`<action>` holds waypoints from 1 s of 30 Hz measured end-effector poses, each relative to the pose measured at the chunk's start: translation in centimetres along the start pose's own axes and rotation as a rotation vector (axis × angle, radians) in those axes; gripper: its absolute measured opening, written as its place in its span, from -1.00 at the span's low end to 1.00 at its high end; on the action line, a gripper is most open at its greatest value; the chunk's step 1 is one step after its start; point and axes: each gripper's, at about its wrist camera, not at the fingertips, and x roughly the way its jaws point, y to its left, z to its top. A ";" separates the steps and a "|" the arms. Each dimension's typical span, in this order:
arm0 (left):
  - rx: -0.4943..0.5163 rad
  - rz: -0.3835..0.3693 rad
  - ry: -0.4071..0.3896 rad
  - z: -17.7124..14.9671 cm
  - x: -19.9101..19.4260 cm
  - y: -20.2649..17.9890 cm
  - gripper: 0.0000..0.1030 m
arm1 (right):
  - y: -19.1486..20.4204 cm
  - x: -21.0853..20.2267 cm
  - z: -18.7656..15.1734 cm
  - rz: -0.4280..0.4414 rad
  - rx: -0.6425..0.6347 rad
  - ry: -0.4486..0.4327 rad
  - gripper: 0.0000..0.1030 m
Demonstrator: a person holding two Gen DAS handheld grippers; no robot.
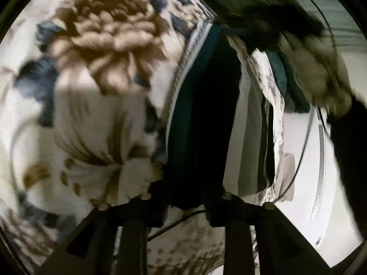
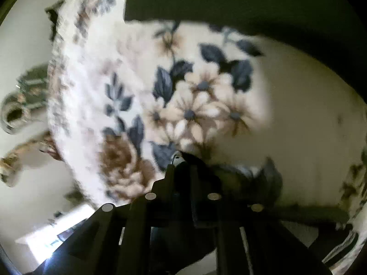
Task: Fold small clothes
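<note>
A dark teal garment (image 1: 197, 119) with a white stitched edge hangs taut in the left wrist view, running from my left gripper (image 1: 185, 208) up to the right gripper (image 1: 270, 16), seen from outside at the top right with the person's hand on it. My left gripper is shut on the garment's lower edge. In the right wrist view my right gripper (image 2: 183, 171) is shut on a bunched bit of the same dark cloth (image 2: 181, 160). Both views are blurred.
A white blanket (image 1: 96, 73) with brown flowers and blue leaves lies under both grippers; it also fills the right wrist view (image 2: 183, 91). A white floor and a bright doorway (image 2: 57, 233) show at the left. A white appliance (image 1: 325, 183) stands at the right.
</note>
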 end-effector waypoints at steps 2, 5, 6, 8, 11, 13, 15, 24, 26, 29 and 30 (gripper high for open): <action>-0.006 -0.016 -0.028 1.5 -0.9 -0.3 0.13 | -2.8 -4.1 -2.4 0.053 0.066 -0.104 0.06; -0.024 -0.052 -0.089 4.7 -1.2 -0.4 0.38 | -9.8 -10.3 -9.6 0.112 0.226 -0.239 0.09; -0.030 -0.052 -0.095 6.3 -0.7 -0.5 0.38 | -11.7 -11.3 -11.2 0.125 0.275 -0.260 0.18; -0.016 -0.057 -0.109 9.2 0.7 -1.3 0.38 | -16.4 -12.6 -16.0 0.153 0.423 -0.314 0.26; 0.024 -0.031 -0.099 13.5 3.6 -2.1 0.38 | -22.0 -11.9 -21.2 0.203 0.592 -0.369 0.26; 0.031 -0.006 -0.070 15.8 5.8 -2.6 0.35 | -23.7 -10.8 -21.9 0.211 0.609 -0.383 0.26; 0.068 0.036 -0.073 16.9 7.0 -3.3 0.11 | -24.8 -9.2 -21.4 0.228 0.604 -0.388 0.26; 0.074 0.059 -0.040 17.3 6.2 -4.1 -0.48 | -25.9 -6.8 -20.5 0.363 0.657 -0.453 -0.75; 0.073 0.112 -0.027 17.2 5.2 -4.6 -0.43 | -25.7 -7.0 -22.3 0.410 0.681 -0.425 -0.55; 0.111 0.140 -0.039 16.0 2.7 -6.5 -0.01 | -25.9 -7.2 -29.6 0.507 0.818 -0.476 0.08; 0.129 0.142 -0.039 14.9 1.7 -7.5 0.27 | -25.7 -6.5 -31.1 0.533 0.855 -0.483 0.13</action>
